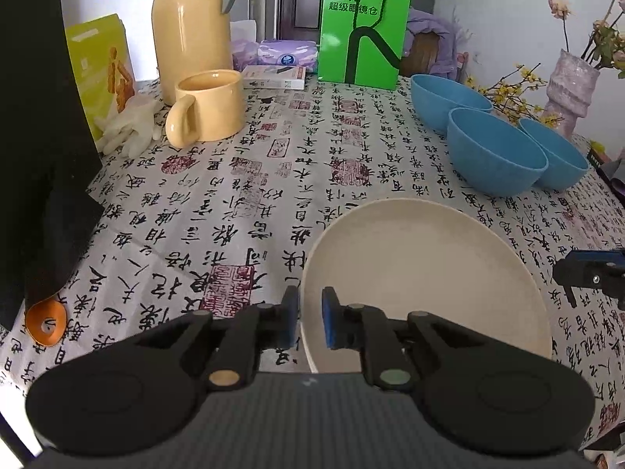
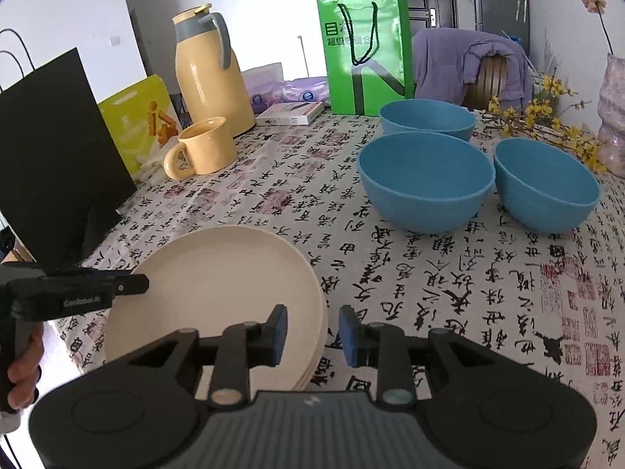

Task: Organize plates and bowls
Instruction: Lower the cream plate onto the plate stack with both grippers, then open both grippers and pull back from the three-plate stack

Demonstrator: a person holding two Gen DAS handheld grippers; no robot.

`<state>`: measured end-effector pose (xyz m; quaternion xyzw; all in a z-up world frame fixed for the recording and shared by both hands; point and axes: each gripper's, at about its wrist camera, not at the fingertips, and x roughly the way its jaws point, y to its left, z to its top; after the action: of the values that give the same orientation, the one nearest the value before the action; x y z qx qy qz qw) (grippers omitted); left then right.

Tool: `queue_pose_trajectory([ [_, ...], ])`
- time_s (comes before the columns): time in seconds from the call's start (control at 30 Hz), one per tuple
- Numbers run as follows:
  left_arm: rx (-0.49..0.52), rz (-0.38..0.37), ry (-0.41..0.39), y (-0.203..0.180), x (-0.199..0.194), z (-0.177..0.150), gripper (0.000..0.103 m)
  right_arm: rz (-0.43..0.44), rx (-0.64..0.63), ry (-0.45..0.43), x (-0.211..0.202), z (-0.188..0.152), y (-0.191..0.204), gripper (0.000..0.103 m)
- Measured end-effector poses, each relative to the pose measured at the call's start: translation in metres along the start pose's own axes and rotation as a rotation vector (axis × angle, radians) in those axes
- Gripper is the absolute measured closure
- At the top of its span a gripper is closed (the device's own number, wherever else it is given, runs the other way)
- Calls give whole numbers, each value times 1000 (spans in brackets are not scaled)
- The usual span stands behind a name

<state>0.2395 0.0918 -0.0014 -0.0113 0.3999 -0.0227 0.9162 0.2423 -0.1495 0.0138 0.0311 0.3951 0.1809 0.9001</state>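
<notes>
Stack of round cream plates [image 2: 218,293] is seen at bench [image 2: 429,273] front. Left tongs [image 1: 310,322] pinch its 9 o'clock rim; right tongs [image 2: 312,334] are spread at 3 o'clock. Three blue bowls [image 2: 425,179] sit at 1 o'clock.

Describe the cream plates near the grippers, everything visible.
The cream plates are a stack of round, shallow, matte dishes that look like plastic or bamboo fibre; layered rims show at the near right edge, count unclear. They lie flat on the calligraphy tablecloth, in front of the three blue bowls. The left gripper straddles the left rim, nearly shut, apparently pinching it. The right gripper is open at the right edge, with nothing between its pads.
</notes>
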Motion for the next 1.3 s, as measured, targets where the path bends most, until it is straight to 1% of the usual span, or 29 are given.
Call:
queue_pose_trajectory([
  [0.1,7,15,-2,-1,1,0,98,12,25,1,3,-5,-6,75],
  [0.37,9,22,5,-3,5,3,98,33,44,4,7,-12,-9,75],
  [0.57,56,43,3,-9,7,2,97,36,48,5,6,-15,-10,75],
  [0.63,46,36,7,-8,5,2,95,36,46,0,3,-15,-10,74],
  [0.67,47,38,2,-9,3,2,94,33,46,-3,2,-15,-10,71],
  [0.7,47,40,-5,-10,1,2,88,30,48,-8,-1,-16,-11,67],
  [0.73,46,36,-15,-11,-3,2,82,26,47,-14,-3,-16,-11,65],
  [0.77,43,34,-23,-12,-6,2,64,20,44,-21,-6,-16,-12,62],
  [0.8,42,36,-44,-14,-12,1,52,12,44,-27,-8,-17,-13,59],
  [0.83,49,39,-63,-17,-16,0,52,2,45,-37,-12,-17,-14,57],
  [0.87,62,45,-81,-20,-22,-1,52,-10,48,-49,-16,-19,-16,49],
  [0.9,67,45,-93,-24,-26,-1,47,-25,50,-64,-20,-20,-17,39],
  [0.93,69,40,-106,-27,-30,-2,43,-42,52,-81,-25,-22,-19,36],
  [1.0,82,28,-145,-37,-40,-3,26,-73,53,-107,-36,-27,-24,30],
  [1.03,97,26,-174,-44,-46,-5,23,-89,57,-120,-42,-30,-28,27],
  [1.1,137,21,-222,-59,-55,-10,15,-125,73,-149,-54,-39,-38,13],
  [1.13,158,8,-247,-68,-60,-13,13,-153,83,-165,-63,-44,-44,11],
  [1.2,168,-23,-286,-81,-69,-19,1,-189,103,-187,-76,-53,-54,10],
  [1.3,189,-54,-336,-102,-84,-29,0,-221,141,-222,-98,-65,-69,8],
])
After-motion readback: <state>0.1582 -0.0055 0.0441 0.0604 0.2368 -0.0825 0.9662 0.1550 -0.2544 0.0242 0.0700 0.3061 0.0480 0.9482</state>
